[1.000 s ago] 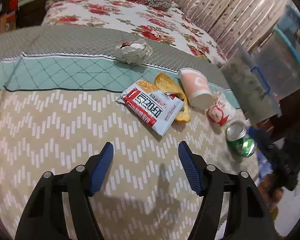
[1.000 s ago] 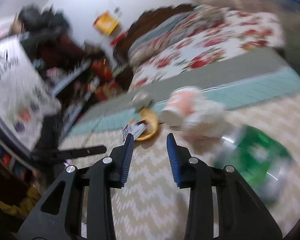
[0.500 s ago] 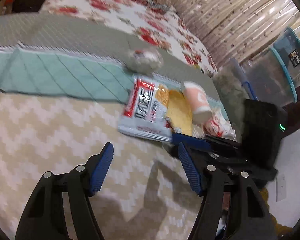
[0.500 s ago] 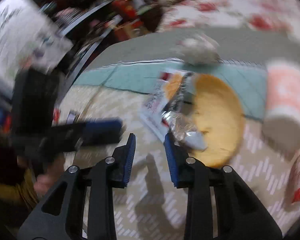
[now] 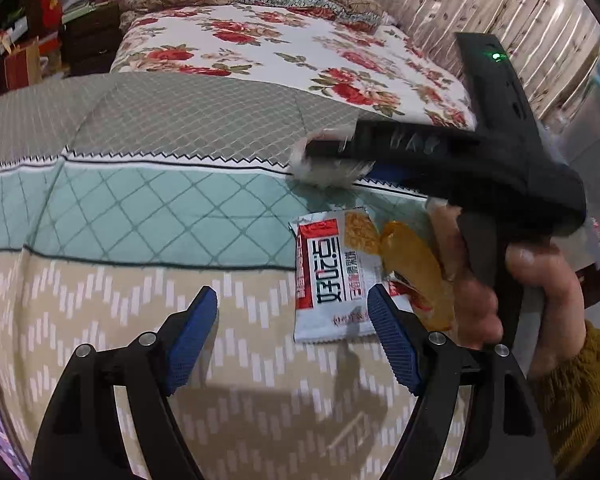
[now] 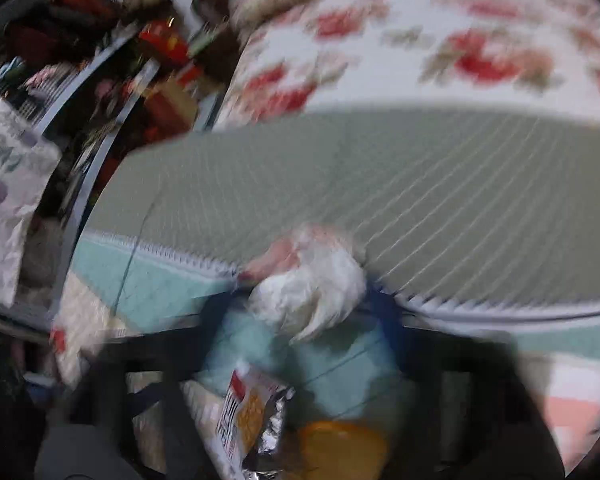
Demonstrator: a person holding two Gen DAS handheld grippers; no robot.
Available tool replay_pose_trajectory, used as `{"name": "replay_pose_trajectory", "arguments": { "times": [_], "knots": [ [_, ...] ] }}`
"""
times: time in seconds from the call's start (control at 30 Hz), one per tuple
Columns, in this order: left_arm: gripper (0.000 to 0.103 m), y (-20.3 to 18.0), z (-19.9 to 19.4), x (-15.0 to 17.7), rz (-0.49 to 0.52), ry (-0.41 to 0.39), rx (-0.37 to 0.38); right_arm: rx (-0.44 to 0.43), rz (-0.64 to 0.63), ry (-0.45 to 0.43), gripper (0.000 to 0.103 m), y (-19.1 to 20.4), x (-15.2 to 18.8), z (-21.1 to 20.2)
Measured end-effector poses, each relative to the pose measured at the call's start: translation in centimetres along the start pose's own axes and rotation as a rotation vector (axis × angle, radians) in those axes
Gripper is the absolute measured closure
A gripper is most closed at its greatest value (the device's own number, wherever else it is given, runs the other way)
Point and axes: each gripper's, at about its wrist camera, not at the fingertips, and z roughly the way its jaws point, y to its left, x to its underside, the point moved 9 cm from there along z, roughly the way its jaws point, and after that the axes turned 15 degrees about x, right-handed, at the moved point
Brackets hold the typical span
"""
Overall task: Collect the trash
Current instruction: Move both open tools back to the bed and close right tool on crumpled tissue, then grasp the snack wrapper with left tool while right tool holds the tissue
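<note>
A crumpled white paper wad (image 5: 320,172) lies on the bed quilt where the grey band meets the teal one. My right gripper (image 5: 332,156) reaches over it from the right. In the blurred right wrist view the wad (image 6: 312,288) sits between the fingers of the right gripper (image 6: 304,312), whose jaws are opening and stand apart. A red-and-white snack wrapper (image 5: 332,276) and a yellow crisp-like piece (image 5: 412,272) lie nearer. My left gripper (image 5: 294,340) hovers just short of the wrapper, its jaws opening with nothing between them.
A hand (image 5: 540,292) in a mustard sleeve holds the right gripper and hides the trash behind it. A pink cup (image 6: 576,408) lies at the right. Floral bedding (image 5: 284,44) covers the far bed, with dark clutter (image 5: 32,40) at the left.
The right gripper has swept from the can and cup, over the wrapper, to the paper wad, and its jaws are wider. It now crosses the left view. The left jaws spread a little.
</note>
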Motion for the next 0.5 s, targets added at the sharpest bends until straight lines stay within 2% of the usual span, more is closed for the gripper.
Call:
{"name": "replay_pose_trajectory", "arguments": {
  "times": [0.03,0.1,0.17,0.27,0.43,0.5],
  "knots": [
    [0.029,0.0,-0.2,-0.1,0.000,-0.007,0.006,-0.016,-0.015,-0.028,0.062,0.2,0.0,-0.9],
    [0.029,0.1,-0.7,-0.1,0.004,-0.018,0.016,-0.039,-0.029,-0.085,0.063,0.2,0.6,-2.9],
    [0.029,0.8,-0.5,0.1,-0.010,-0.014,0.007,0.010,-0.041,-0.112,0.063,-0.4,1.0,-3.8],
    [0.031,1.6,0.0,1.2,-0.060,0.020,0.043,0.041,-0.045,-0.048,0.063,-1.3,3.4,-3.2],
    [0.032,2.2,-2.4,3.5,-0.052,0.017,0.068,-0.078,-0.133,-0.007,0.064,1.7,9.7,-4.9],
    [0.032,2.6,-3.5,4.4,-0.038,0.014,0.048,-0.123,-0.181,-0.037,0.064,3.3,12.6,-6.8]
  ]
}}
